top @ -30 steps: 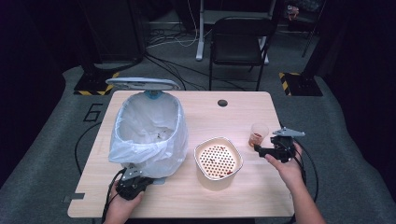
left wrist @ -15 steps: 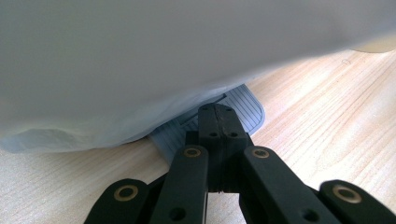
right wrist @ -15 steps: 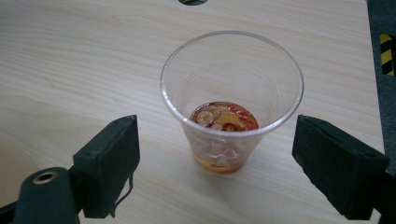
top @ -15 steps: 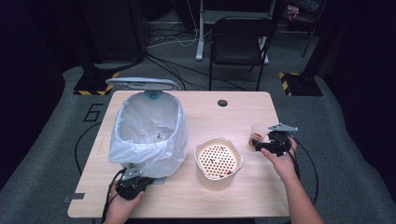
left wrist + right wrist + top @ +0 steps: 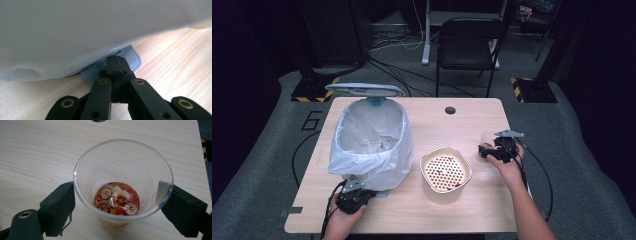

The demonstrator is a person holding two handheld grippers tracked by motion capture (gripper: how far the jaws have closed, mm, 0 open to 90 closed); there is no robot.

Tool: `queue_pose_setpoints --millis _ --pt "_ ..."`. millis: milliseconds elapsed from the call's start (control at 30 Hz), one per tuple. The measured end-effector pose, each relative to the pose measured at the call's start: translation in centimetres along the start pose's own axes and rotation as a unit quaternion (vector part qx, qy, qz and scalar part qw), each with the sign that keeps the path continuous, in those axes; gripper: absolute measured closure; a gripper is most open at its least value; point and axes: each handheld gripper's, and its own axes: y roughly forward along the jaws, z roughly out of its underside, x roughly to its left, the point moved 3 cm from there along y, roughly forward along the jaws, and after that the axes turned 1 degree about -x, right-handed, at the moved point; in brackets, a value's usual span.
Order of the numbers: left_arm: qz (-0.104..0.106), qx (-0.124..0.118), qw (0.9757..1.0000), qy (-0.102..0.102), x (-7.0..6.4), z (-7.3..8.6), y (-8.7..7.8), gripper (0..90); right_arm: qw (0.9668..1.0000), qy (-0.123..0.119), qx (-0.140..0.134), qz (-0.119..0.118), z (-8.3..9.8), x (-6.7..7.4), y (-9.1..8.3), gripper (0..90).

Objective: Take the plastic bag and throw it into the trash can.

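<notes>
While the left tool (image 5: 116,65) presses shut on the bin pedal (image 5: 130,57), right tool (image 5: 120,207) clamped around clear cup (image 5: 122,182).

Right hand-held gripper (image 5: 484,148) nearer strainer bowl (image 5: 445,172)

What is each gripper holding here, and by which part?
The right gripper clamps the clear cup by its sides, near the rim. The left gripper holds nothing, shut on the bin's pedal.

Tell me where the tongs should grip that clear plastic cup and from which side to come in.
Grip the clear cup on its upper wall just under the rim, coming in level from the person's side, as the right tongs now straddle it. It stands upright with liquid and red slices at the bottom, so a side grip likely keeps it from spilling.
</notes>
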Motion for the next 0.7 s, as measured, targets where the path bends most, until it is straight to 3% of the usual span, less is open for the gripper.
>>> queue_pose_setpoints --millis 367,700 --pt "0.002 -0.002 1.0000 0.000 0.02 0.00 0.02 90.0 1.0000 -0.001 -0.005 0.007 0.09 -0.36 0.83 21.3" --pt "0.002 -0.001 1.0000 0.000 0.04 0.00 0.01 90.0 0.9999 -0.003 -0.010 -0.006 -0.16 -0.48 0.91 24.4"
